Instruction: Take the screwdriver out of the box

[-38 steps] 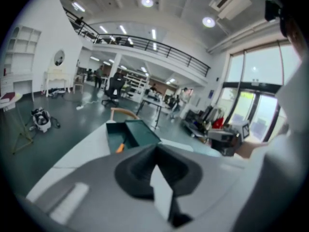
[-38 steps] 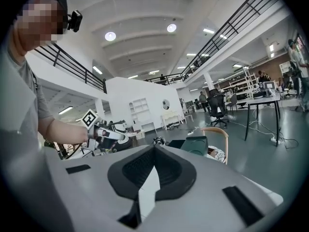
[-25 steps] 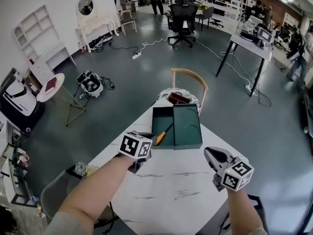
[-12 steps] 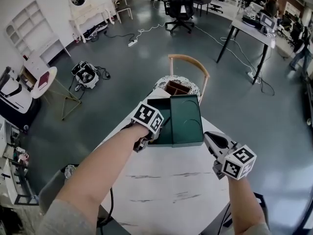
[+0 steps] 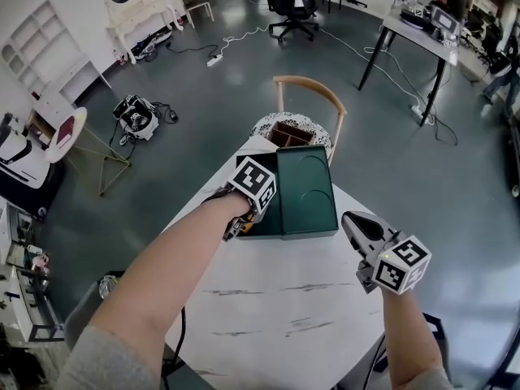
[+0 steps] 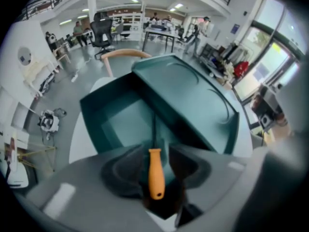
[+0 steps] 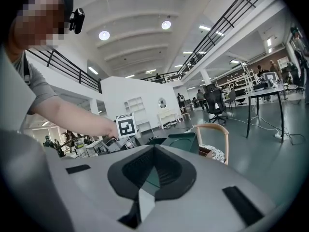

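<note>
White marbled table (image 5: 276,299) lies nearest to us, and over its right side we hold the right gripper (image 5: 349,219) nearly level above the top, its jaws clenched together with nothing between them, pointing toward the box. Farther along, at the far end of the table, our left gripper (image 5: 236,229) tips steeply down over the open left half of the green box (image 6: 94,112). Its jaws have just been opening and now stand released, wide apart. The orange handle of the screwdriver (image 6: 155,170) sits between them with a gap on either side, so the pads do not press on it. The screwdriver lies inside the box, its handle at the near end and its dark shaft running away along the bottom. The lid (image 6: 193,95) is folded out flat to the right of that half. Beyond the table stands a wooden chair (image 5: 313,92) with a brown tray (image 5: 288,134) on its patterned seat, and past it we see grey floor.
</note>
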The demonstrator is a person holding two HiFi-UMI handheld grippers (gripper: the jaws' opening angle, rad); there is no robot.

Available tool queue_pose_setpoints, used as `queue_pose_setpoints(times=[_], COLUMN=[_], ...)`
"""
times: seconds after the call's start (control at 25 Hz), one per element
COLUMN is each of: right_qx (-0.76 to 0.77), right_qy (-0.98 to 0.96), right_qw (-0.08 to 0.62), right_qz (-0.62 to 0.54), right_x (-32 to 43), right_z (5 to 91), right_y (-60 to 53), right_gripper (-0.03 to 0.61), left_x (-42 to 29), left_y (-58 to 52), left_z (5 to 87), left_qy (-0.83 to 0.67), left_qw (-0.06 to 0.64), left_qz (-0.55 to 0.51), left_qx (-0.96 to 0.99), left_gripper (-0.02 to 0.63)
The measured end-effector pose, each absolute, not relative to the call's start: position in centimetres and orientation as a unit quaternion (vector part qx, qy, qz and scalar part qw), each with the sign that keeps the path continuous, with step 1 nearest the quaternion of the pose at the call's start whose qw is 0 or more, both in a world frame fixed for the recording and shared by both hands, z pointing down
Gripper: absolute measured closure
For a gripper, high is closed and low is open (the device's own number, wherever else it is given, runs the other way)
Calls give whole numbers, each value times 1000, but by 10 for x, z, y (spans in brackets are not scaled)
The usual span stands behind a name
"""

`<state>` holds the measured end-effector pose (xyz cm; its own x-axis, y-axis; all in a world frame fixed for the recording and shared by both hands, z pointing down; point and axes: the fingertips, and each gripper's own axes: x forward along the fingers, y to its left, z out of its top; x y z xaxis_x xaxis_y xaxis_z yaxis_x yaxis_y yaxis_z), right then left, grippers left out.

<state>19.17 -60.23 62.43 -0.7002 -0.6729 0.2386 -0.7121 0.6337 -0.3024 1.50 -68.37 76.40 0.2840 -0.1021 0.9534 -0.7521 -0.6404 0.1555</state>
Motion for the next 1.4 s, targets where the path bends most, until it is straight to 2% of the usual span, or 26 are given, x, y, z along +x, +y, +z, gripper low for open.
queue_pose_setpoints(times=[0.52, 0.64, 0.76, 1.04, 1.4], right_qx=[386, 384, 384, 385, 394], right_qy=[-899, -899, -899, -898, -895], right_qw=[47, 49, 47, 45, 46], right_qz=[201, 204, 205, 207, 204], right_x=[194, 195, 195, 196, 202], right_z=[634, 636, 638, 637, 626], right_y=[-601, -600, -600, -600, -592], right_gripper=[572, 572, 572, 572, 572], left_x=[15, 12, 12, 18, 14], left_y=[-675, -672, -672, -675, -694], left_z=[790, 794, 799, 794, 763], left_qy=[-270, -267, -260, -267, -313], left_qw=[308, 279, 264, 267, 336], left_qz=[579, 612, 628, 604, 504], left_qx=[705, 690, 684, 702, 732], left_gripper=[453, 512, 525, 537, 538])
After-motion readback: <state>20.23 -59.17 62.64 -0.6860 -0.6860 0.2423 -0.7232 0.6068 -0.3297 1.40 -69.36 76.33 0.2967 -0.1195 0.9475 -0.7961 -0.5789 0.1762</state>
